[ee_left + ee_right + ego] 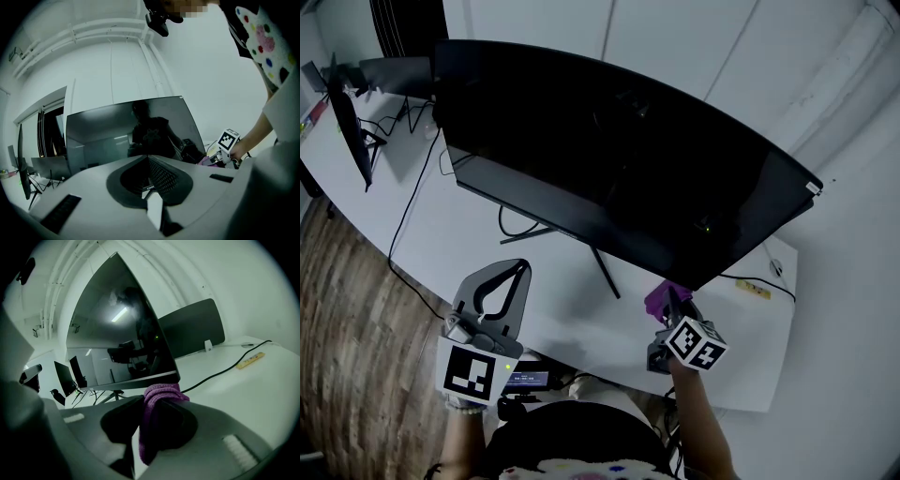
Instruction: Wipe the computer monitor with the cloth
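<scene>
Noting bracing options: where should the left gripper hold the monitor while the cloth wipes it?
On the monitor, take the thin lower edge near its left end, coming from below and in front: that rim looks slim enough for jaws and sits clear of the stand. The left gripper, now shut, must open first.
</scene>
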Available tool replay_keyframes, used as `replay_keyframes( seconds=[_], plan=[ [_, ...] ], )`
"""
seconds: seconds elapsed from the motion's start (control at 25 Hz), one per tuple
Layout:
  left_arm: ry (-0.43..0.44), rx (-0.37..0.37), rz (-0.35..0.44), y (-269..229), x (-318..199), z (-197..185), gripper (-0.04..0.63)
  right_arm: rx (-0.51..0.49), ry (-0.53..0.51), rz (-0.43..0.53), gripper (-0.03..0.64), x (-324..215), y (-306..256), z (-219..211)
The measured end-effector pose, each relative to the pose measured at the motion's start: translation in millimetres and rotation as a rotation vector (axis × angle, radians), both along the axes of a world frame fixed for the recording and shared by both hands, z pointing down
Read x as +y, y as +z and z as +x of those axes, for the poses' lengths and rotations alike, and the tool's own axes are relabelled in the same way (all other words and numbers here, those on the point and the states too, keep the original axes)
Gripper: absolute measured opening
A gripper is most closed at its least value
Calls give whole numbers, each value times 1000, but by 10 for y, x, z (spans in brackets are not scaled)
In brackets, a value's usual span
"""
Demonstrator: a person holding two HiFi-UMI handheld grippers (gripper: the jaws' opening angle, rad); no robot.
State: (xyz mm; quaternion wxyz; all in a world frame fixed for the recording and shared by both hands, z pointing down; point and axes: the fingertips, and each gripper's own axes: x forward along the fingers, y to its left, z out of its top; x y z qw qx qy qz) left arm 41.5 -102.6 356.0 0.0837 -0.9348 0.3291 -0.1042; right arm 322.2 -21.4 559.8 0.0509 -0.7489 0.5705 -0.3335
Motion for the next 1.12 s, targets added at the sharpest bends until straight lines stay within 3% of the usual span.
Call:
replay_keyframes(
  seconds=[1.12],
  plan=[
    [-35,-16,-42,108,-648,-670,5,-26,-138,-29,79,-869,-61,-966]
  ],
)
